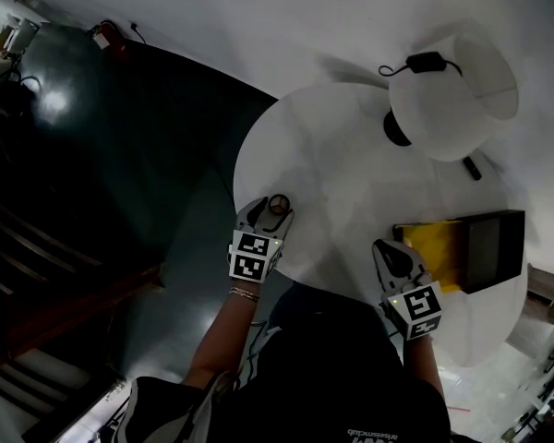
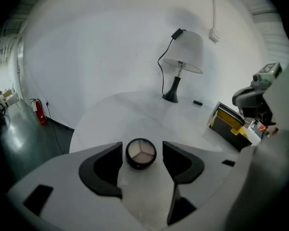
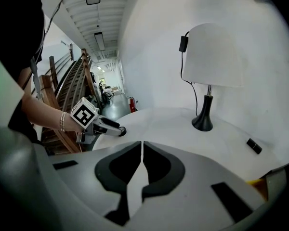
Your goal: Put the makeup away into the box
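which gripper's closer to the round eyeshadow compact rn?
Left. The left gripper has its open jaws either side of the compact on the table; the right gripper, shut, is across the table by the box.

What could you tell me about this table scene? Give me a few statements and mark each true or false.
1. The round makeup compact sits between the open jaws of the left gripper. True.
2. The right gripper holds a brush. False: its jaws are shut on nothing.
3. The lamp lies tipped over. False: it stands upright on the table.
4. The black and yellow box lies on the right gripper's side of the table. True.
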A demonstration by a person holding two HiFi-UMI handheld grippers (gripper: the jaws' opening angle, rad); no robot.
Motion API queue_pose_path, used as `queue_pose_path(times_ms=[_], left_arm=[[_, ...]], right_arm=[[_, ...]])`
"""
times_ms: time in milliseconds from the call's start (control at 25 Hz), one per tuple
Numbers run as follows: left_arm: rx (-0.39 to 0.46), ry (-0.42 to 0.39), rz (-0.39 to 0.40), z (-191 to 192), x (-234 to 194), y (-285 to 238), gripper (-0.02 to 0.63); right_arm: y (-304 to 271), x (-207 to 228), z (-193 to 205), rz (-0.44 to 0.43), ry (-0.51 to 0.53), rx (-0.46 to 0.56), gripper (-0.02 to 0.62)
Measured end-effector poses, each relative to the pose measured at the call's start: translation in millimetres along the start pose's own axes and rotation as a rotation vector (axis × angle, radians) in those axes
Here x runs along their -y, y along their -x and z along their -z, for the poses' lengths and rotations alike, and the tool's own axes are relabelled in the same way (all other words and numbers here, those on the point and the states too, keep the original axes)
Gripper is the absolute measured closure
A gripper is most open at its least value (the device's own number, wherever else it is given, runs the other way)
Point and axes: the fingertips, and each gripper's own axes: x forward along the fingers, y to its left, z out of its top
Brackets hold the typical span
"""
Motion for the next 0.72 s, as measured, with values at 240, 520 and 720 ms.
queue_pose_path(times_ms=[240, 520, 720], left_arm=[[-0.076, -0.055, 0.029, 4.5, 1.9, -15.0, 0.347], [-0.074, -0.102, -0.004, 9.2, -3.4, -19.3, 0.348], [-0.096, -0.081, 0.023, 5.7, -5.3, -17.0, 0.370]], right_arm=[[-4.4, 4.0, -1.5, 0.024, -0.014, -0.009, 0.566], [-13.0, 6.4, -1.0, 0.036, -0.027, -0.015, 0.567], [-17.1, 5.9, -4.9, 0.033, -0.025, -0.004, 0.566]])
